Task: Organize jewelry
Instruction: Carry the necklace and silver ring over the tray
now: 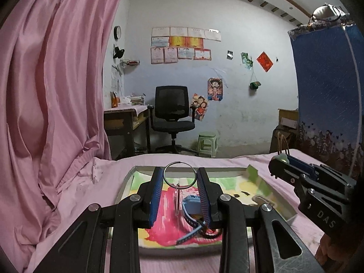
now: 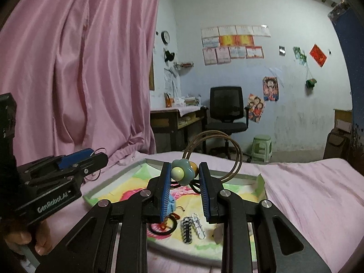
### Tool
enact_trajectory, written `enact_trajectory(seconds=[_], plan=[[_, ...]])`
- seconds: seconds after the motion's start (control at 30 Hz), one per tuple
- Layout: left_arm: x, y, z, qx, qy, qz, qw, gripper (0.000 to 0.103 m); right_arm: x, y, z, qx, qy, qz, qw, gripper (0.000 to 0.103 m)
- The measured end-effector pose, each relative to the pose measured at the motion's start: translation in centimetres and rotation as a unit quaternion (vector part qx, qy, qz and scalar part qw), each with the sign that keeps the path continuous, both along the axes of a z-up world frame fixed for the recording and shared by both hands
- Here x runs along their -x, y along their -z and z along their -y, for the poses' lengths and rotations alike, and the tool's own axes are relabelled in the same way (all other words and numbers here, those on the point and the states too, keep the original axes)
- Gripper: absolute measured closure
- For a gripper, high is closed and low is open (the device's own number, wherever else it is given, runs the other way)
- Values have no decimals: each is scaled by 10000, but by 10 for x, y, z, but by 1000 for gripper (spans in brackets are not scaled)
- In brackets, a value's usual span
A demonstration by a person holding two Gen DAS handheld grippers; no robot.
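The left gripper point(image 1: 179, 177) is clamped on a thin metal ring point(image 1: 180, 174), which stands upright between its blue pads point(image 1: 156, 195); a small clear pendant point(image 1: 177, 198) hangs from the bottom of the ring. The ring is held in the air over a shallow tray point(image 1: 282, 207) that lies on a pink bed point(image 1: 75, 207). The tray has a bright lining of pink, yellow and green. Under the left gripper, a blue watch point(image 1: 192, 213) with a blue strap lies in the tray.

The right gripper point(image 2: 183, 175) is closed on a green flower ornament point(image 2: 183, 174) with a pale round centre. Two thin brown hoops point(image 2: 213, 154) rise behind the flower and arch over the far rim of the tray point(image 2: 113, 184). This piece too is held up above the tray, not resting in it.

In the right wrist view, the tray floor below holds a black ring with an orange piece point(image 2: 162, 226), a black-and-white spiral hair tie point(image 2: 187, 229) and a clear spiral hair tie point(image 2: 198, 226) just beside it. A hand point(image 2: 27, 236) grips the handle of the left gripper at the lower left of that view.

A pink curtain point(image 1: 50, 79) hangs to the left of the bed. Across the room stand a black office chair point(image 1: 171, 111) and a green stool point(image 1: 207, 143).
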State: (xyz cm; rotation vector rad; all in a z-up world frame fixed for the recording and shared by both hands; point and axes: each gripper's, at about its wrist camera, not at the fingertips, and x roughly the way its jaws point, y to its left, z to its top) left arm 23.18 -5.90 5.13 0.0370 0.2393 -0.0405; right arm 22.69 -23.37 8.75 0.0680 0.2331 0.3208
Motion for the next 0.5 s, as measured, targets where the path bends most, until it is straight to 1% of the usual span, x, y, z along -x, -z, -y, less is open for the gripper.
enact_trajectory(seconds=[0.1,0.2,0.4,0.5], plan=[[-19,7,1,-17,-21,-203,9998,74,-22,10,0,-24,-8,-232,9997,81],[-41,11,-3,66,-80,-503,9987,74,-42,22,-3,21,-77,-528,9986,81],[-80,25,-21,355,-348,-1204,9915,74,-65,48,-18,211,-277,-1089,9934,81],[-89,32,-27,434,-418,-1455,9875,74,-70,57,-20,206,-328,-1316,9905,81]])
